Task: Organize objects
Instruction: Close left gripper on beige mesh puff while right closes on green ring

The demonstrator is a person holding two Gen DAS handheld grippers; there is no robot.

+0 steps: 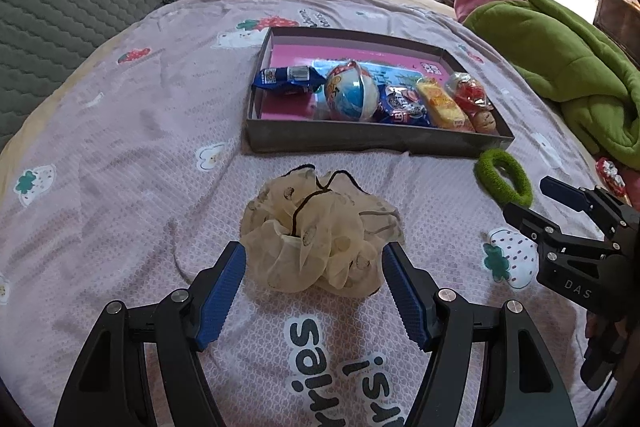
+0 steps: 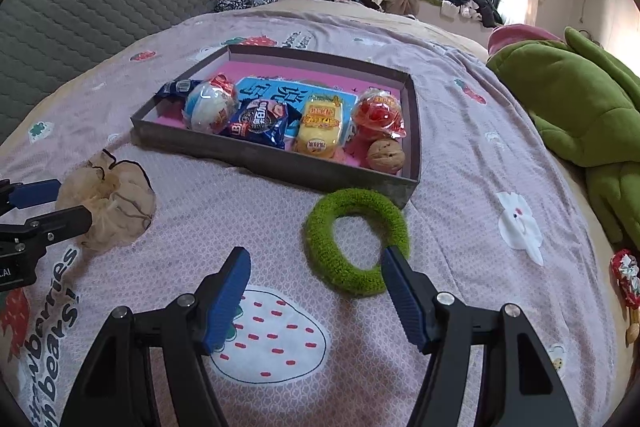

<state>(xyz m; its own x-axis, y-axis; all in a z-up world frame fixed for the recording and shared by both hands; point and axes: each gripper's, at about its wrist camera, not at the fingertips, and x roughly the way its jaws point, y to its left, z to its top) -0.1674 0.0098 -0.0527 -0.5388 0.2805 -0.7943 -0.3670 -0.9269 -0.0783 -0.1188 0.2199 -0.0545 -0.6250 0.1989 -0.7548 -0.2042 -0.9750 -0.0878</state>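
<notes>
Left gripper (image 1: 314, 267) fingers spread wide around a cream sheer fabric scrunchie (image 1: 320, 239) at frame centre, right gripper (image 2: 316, 273) fingers spread, one tip over a fuzzy green ring-shaped scrunchie (image 2: 356, 239), grey shallow snack-filled cardboard tray (image 2: 276, 159) above on the pink strawberry-print bedspread (image 2: 460, 187)

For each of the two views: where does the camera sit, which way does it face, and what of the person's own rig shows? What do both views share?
Left wrist: sits on the left gripper, looks forward and down over the bed at the cream scrunchie between its open fingers; the right gripper shows at the right edge.
Right wrist: sits on the right gripper, faces the green scrunchie by its right finger; the left gripper shows at the left edge.
Shared: both scrunchies, the snack tray, the green blanket.
</notes>
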